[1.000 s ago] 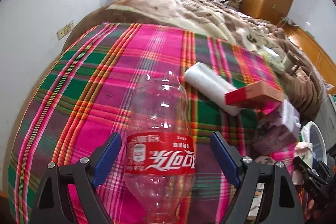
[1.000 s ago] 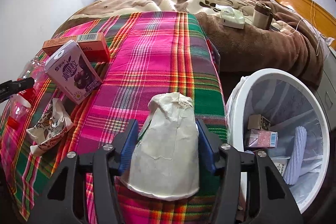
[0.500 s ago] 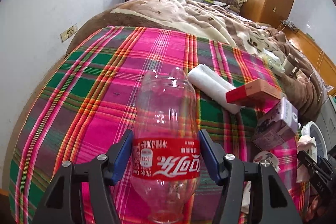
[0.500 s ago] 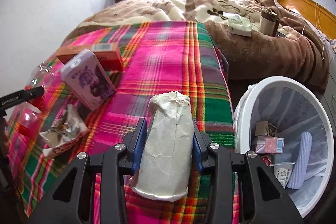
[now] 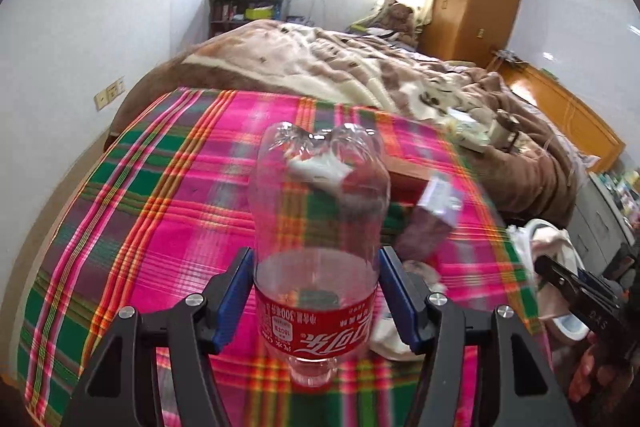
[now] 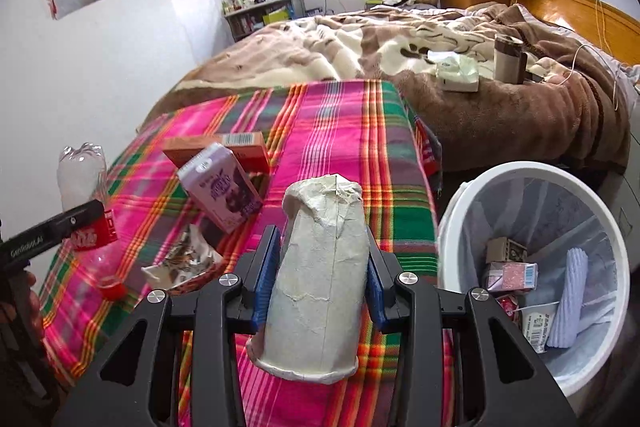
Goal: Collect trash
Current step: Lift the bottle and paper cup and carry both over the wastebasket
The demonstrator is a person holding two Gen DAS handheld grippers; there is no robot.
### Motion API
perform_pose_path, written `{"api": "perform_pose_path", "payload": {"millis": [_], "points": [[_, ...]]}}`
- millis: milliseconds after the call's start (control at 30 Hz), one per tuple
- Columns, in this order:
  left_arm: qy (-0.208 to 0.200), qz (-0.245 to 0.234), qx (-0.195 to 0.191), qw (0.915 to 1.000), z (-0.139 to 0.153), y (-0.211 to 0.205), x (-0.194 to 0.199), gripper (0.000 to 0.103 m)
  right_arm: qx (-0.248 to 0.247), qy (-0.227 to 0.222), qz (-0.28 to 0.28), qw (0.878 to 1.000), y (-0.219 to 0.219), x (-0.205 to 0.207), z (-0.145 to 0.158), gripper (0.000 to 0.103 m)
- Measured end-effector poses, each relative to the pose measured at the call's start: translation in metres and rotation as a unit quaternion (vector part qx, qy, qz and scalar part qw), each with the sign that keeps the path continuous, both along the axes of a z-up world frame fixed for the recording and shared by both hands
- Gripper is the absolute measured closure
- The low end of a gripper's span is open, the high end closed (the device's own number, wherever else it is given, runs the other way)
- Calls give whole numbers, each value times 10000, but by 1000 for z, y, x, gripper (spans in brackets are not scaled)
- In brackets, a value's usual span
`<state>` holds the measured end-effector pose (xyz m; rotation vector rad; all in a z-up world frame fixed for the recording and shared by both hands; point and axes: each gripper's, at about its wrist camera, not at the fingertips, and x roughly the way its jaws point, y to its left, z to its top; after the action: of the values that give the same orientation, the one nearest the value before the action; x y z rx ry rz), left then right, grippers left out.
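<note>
My left gripper [image 5: 316, 291] is shut on a clear plastic cola bottle [image 5: 318, 211] with a red label, lifted above the plaid cloth [image 5: 160, 195], its base pointing away. The same bottle [image 6: 82, 183] shows at the left of the right wrist view. My right gripper [image 6: 320, 267] is shut on a crushed white paper cup [image 6: 320, 267], held over the cloth's near edge, rim toward the camera. A white trash bin [image 6: 452, 223] with a plastic liner and several pieces of trash inside stands right of the cup.
On the cloth lie a purple drink carton [image 6: 222, 187], an orange box [image 6: 224, 147] and a torn wrapper [image 6: 184, 259]. A brown blanket [image 6: 500, 107] covers the bed behind, with a tissue pack [image 6: 458, 73] and a tumbler [image 6: 508, 59] on it.
Both grippers closed on their items, the left on the bottle, the right on the cup, then lifted them off the cloth. The left view swung toward the right.
</note>
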<state>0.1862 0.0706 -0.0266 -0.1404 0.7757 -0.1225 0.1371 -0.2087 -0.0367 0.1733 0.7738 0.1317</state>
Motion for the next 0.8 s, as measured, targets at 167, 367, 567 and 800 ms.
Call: {"api": "perform_pose_path", "payload": {"millis": [167, 367, 567, 800], "points": [[-150, -228, -26, 9996, 13, -24, -14, 41, 32, -145, -82, 9999, -12, -12, 11, 63], [-236, -334, -78, 9991, 20, -42, -24, 41, 81, -250, -224, 9994, -28, -25, 17, 63], [-478, -425, 24, 9979, 35, -60, -36, 41, 175, -339, -374, 9986, -43, -35, 22, 63], [-902, -732, 181, 9931, 63, -94, -53, 41, 221, -481, -562, 9970, -62, -46, 28, 63]]}}
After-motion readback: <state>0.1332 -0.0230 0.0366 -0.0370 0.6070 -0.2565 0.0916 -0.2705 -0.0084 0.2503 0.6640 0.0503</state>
